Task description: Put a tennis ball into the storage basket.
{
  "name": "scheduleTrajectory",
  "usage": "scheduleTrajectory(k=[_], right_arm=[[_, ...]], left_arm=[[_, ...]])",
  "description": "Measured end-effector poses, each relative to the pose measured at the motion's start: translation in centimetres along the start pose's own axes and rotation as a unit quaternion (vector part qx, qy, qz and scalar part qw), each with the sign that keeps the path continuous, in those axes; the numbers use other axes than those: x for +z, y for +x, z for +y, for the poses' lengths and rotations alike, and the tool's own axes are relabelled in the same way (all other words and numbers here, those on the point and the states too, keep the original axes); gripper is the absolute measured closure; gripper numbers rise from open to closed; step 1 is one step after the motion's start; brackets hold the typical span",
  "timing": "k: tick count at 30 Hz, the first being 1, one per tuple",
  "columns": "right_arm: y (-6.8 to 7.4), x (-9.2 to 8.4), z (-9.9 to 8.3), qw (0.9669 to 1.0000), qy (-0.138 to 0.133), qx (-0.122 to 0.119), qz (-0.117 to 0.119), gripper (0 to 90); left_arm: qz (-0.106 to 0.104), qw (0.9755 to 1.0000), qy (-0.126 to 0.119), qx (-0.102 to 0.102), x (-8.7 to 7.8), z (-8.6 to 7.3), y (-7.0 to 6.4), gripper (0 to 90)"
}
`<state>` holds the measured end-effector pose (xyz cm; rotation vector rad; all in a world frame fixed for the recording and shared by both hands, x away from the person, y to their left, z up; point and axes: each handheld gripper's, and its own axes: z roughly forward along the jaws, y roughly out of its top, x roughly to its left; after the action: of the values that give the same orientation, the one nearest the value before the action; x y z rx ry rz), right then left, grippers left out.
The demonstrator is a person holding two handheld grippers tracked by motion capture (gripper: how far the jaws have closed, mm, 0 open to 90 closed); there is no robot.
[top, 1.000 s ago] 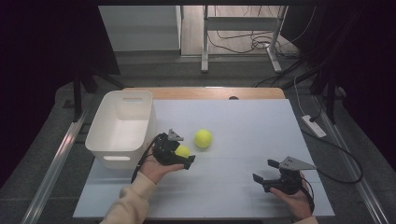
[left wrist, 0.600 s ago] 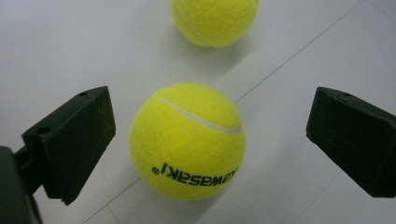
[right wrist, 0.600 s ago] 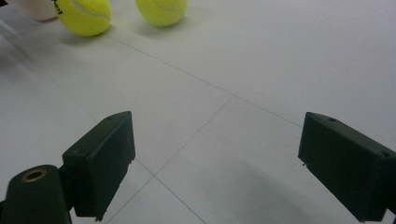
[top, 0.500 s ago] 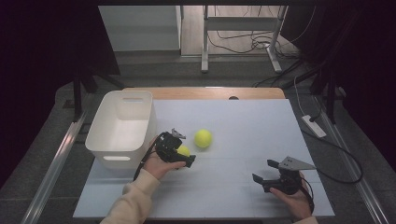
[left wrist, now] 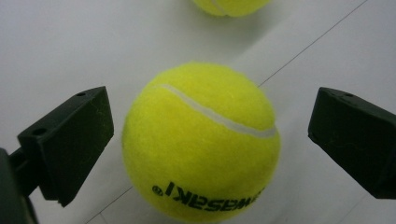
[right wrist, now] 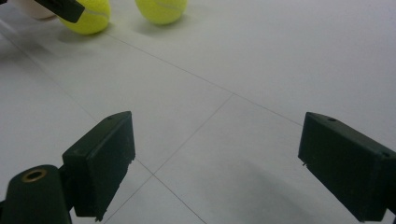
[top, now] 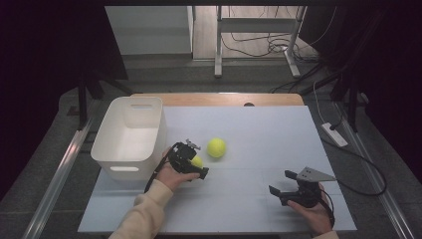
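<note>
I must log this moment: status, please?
Left gripper open around near yellow tennis ball. Right gripper open, idle. Nothing blocking.

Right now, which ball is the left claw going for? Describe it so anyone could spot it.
Start at the white bin on the table's left. Just right of it, the left claw straddles a yellow tennis ball, jaws open. The other ball sits farther back, free of any claw.

Dim room; grey floor (top: 239,79), cables (top: 259,47), perhaps a desk frame (top: 256,25).
</note>
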<state>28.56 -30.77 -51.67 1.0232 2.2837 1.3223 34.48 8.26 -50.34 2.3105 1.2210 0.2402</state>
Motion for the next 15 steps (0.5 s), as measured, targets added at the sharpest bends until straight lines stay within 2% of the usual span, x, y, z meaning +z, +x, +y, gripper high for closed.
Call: scheduleTrajectory(k=[5,8,11,15], right_arm=[[0.03,-0.03,0.0,1.0,0.0,0.001,0.001,10.8],[0.02,-0.04,0.01,1.0,-0.002,0.0,0.0,10.8],[-0.01,-0.03,0.02,1.0,-0.002,0.0,0.0,10.8],[0.0,-0.06,0.03,1.0,-0.003,-0.001,-0.001,10.9]], left_arm=[[-0.004,0.9999,0.008,-0.004,0.46,-0.32,0.19,5.0],[-0.006,0.9999,0.007,-0.004,0.56,-0.54,0.19,12.8],[0.007,1.0,-0.002,-0.006,0.46,-0.66,0.31,24.3],[0.003,1.0,-0.004,-0.004,0.41,-0.72,0.47,26.1]])
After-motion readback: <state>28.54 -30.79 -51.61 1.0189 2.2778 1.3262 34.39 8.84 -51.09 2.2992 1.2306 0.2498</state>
